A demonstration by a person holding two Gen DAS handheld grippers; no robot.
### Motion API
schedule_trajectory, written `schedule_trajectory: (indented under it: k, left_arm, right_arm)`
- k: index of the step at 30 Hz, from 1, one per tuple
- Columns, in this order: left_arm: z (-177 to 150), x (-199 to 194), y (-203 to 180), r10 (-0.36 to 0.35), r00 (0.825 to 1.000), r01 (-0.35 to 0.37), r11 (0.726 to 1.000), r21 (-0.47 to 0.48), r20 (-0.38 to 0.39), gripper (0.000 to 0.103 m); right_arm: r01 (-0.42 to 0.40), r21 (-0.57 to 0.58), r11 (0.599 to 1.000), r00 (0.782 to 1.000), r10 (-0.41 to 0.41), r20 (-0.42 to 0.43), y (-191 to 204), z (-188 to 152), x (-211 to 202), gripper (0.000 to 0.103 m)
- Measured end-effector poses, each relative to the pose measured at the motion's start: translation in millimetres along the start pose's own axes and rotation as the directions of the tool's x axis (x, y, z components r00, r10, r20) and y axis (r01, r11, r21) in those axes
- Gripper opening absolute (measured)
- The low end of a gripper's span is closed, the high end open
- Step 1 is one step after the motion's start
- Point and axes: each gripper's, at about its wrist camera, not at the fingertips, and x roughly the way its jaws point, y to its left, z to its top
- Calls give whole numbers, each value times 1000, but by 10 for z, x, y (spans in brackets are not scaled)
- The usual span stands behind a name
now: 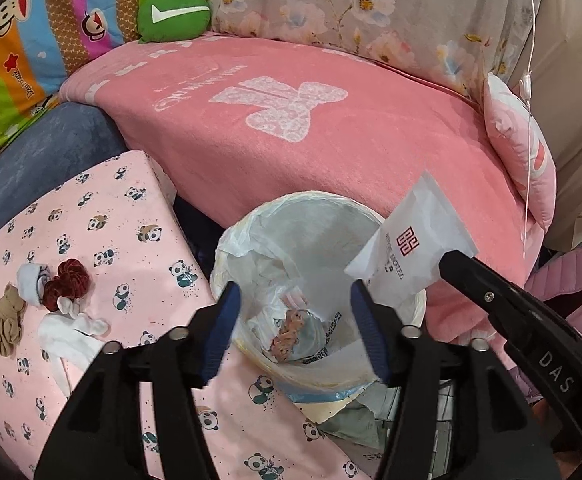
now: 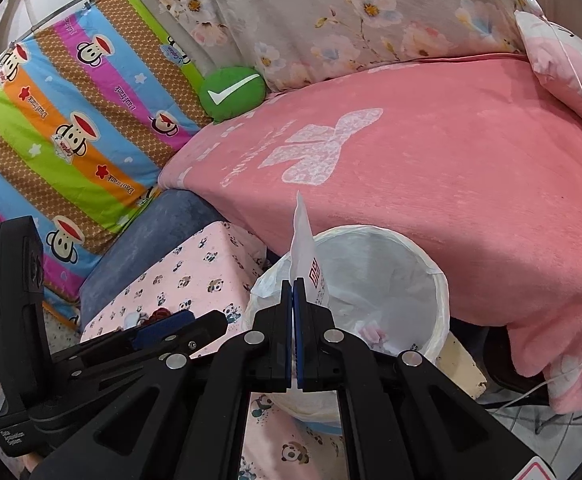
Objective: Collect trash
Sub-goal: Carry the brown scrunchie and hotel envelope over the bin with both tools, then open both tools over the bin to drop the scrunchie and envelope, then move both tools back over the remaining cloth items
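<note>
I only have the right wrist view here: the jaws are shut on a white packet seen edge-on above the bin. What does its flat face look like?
Observer: In the left wrist view the white packet shows a red square logo and the word HOTEL.
Operator: Is the left gripper open?
Observer: Yes, the left gripper is open and holds nothing.
Operator: What is deep in the bin?
Observer: The lined bin holds crumpled wrappers, one brownish.

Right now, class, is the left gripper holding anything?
No: the left gripper is open and empty above the bin; the right gripper holds the packet.
</note>
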Motion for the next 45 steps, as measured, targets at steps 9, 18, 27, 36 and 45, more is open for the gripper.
schedule_trajectory:
  k: [9,18,27,36,45]
  left_arm:
    - [-5,-48,157,37,999,-37,999,-19,18,65]
    - [-93,-119,347,53,998,-52,997,-60,18,65]
    - [-155,-221,558,61,998,-58,993,-107,25,65]
    - [-213,-340,774,72,997,-65,987,-148,38,66]
    - [-313,-410,1039,92,995,-83,977,-197,35,69]
  right_arm:
    - [2,-11,1000,1000,-2,3,54,-3,21,11]
    - [-8,-36,999,1000,7,-5,234,-35,23,17]
    - [-13,-81,997,1000,12,-13,491,-93,31,30]
    - [-28,-121,992,999,26,-24,754,-178,47,35]
    - [-46,-153,987,998,38,-50,1015,-280,121,36]
